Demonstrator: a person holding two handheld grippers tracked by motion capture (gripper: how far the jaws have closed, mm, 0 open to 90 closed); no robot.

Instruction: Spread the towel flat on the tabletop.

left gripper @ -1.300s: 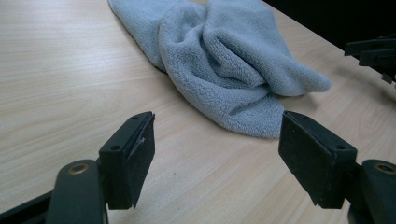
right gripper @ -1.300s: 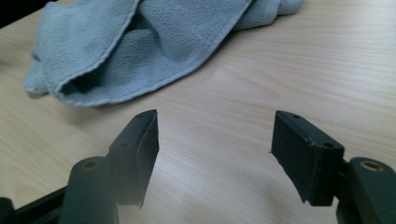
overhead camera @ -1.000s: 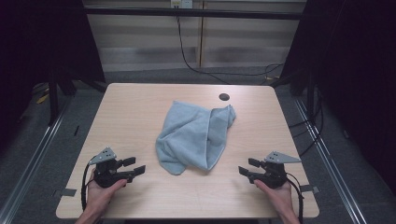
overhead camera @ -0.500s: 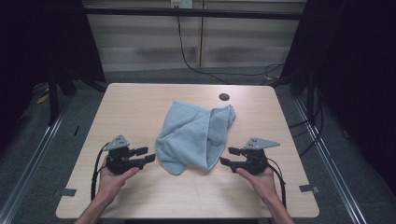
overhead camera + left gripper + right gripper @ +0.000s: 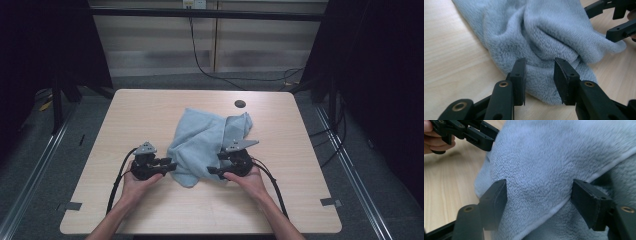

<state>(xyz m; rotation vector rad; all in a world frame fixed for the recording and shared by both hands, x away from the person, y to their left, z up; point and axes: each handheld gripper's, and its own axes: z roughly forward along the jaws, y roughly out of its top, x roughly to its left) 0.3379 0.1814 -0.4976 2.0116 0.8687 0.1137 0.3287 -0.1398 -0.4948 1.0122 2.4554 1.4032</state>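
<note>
both hand-held grippers moved in to towel [image 5: 205,145] | left gripper view: hem fold

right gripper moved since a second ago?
Yes. In the high view the right gripper has come in from near the table's right edge to the towel, its jaws just opening, cloth between them.

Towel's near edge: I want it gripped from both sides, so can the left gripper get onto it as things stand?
Probably yes. The left gripper already has the towel edge between its closing jaws, nothing blocking.
</note>
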